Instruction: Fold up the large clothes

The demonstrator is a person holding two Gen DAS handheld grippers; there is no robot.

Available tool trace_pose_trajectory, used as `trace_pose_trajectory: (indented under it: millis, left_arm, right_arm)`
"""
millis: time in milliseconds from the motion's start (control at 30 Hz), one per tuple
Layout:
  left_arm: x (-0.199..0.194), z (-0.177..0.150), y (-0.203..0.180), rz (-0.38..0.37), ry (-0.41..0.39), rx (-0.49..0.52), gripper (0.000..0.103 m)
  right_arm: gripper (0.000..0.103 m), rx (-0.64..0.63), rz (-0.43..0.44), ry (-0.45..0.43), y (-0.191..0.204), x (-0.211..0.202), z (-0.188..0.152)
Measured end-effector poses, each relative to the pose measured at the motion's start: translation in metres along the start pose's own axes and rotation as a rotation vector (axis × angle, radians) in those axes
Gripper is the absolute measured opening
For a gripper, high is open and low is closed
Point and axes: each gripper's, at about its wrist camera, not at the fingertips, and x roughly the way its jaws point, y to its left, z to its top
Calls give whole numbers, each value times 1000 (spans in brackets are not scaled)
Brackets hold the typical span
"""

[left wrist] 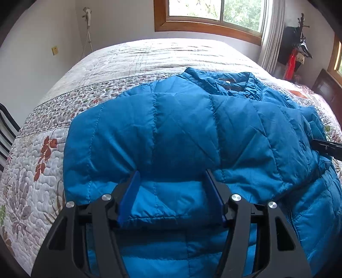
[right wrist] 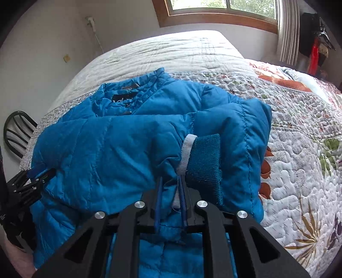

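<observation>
Fingers of left gripper point(left wrist: 171, 181): spread wide, jacket point(left wrist: 181, 128) fabric lying between them at 6 o'clock; jacket spread on bed point(left wrist: 149, 55). Right gripper point(right wrist: 171, 188): fingers pinched on jacket point(right wrist: 128, 145) near cuff point(right wrist: 205, 160); window point(right wrist: 222, 8) at 12 o'clock.

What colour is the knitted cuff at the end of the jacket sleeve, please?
The cuff is dark teal, edged by a white band; the right wrist view shows it best.

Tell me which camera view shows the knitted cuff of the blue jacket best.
The right wrist view: the knitted cuff lies near the centre, just beyond the right gripper, its ribbing clear. The left wrist view shows only a sliver at the right edge.
</observation>
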Motion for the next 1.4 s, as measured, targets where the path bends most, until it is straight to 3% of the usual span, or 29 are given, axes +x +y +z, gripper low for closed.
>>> trace_pose_trajectory:
  millis: [167, 367, 533, 700, 767, 833, 933, 1100, 1267, 1400]
  left_arm:
    - [-22, 2, 0, -6, -54, -27, 61]
    - [-6, 2, 5, 18, -25, -43, 61]
    - [11, -1, 5, 33, -17, -25, 61]
    - [2, -3, 5, 42, -10, -27, 61]
    - [-18, -4, 12, 18, -20, -41, 64]
    - [-42, -8, 18, 2, -34, -31, 78]
    - [-77, -30, 34, 3, -39, -5, 81]
    - [-118, -97, 76, 7, 38, -30, 83]
    - [-149, -177, 106, -82, 124, -141, 84]
    - [-160, -218, 100, -141, 157, -166, 85]
  right_arm:
    - [17, -24, 36, -45, 12, -26, 2]
    - [16, -49, -30, 34, 21, 4, -4]
    - [16, -88, -68, 25, 29, 16, -12]
    - [17, -55, -5, -15, 21, 0, -13]
    - [29, -50, 71, -44, 17, -23, -17]
    - [47, -60, 107, -80, 15, -50, -26]
    - [50, -80, 122, -94, 5, -88, -56]
    - [56, -57, 182, -73, -22, -138, -136]
    - [63, 5, 184, -44, -39, -168, -217]
    - [65, 70, 207, -10, -49, -175, -264]
